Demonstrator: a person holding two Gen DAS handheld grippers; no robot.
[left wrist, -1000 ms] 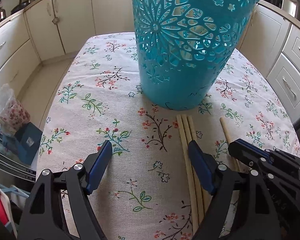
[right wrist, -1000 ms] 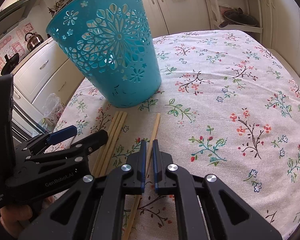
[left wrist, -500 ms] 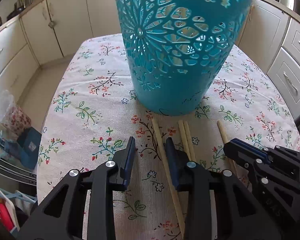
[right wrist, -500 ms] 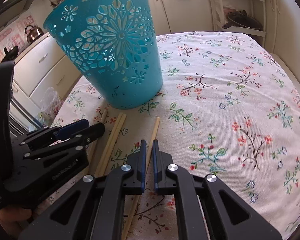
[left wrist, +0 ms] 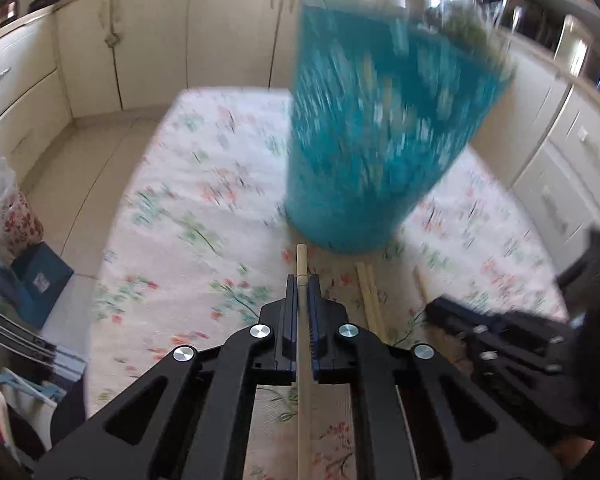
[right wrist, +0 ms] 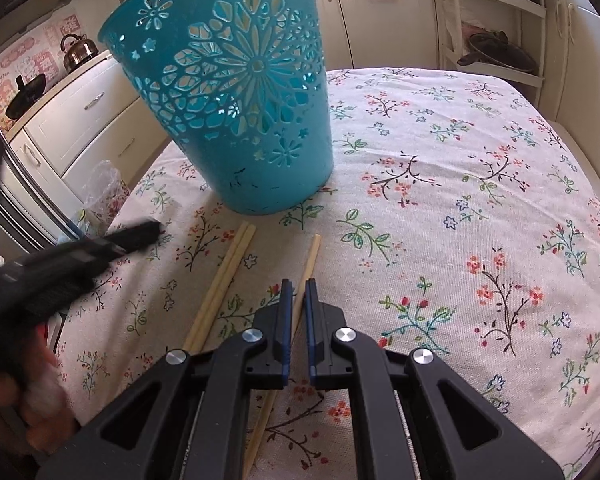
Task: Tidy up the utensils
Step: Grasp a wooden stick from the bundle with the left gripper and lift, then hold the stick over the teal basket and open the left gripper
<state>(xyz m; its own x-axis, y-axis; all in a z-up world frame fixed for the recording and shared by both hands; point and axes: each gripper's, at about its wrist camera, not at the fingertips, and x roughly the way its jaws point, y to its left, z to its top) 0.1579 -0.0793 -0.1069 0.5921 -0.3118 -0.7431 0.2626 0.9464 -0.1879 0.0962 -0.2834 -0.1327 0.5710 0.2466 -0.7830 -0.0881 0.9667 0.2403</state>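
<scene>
A teal cut-out basket [right wrist: 236, 112] stands upright on the floral tablecloth [right wrist: 460, 184]; it also shows, blurred, in the left wrist view [left wrist: 380, 148]. My left gripper [left wrist: 301, 284] is shut on a wooden chopstick [left wrist: 301, 264], held above the cloth with its tip toward the basket's base. Two chopsticks [right wrist: 224, 284] lie side by side on the cloth, also in the left wrist view [left wrist: 370, 296]. A single chopstick [right wrist: 306, 272] lies under my right gripper [right wrist: 296, 286], whose jaws stand nearly closed with a thin gap, holding nothing.
Cream kitchen cabinets [left wrist: 148, 40] surround the table. A plastic bag [left wrist: 8, 216] and a blue box [left wrist: 40, 280] sit on the floor to the left. A shelf rack with pans [right wrist: 496, 52] stands at the back right. A kettle [right wrist: 78, 50] is on the counter.
My left gripper has closed on one chopstick from the group of three and lifted it off the cloth, moving fast. The right gripper has barely moved.
</scene>
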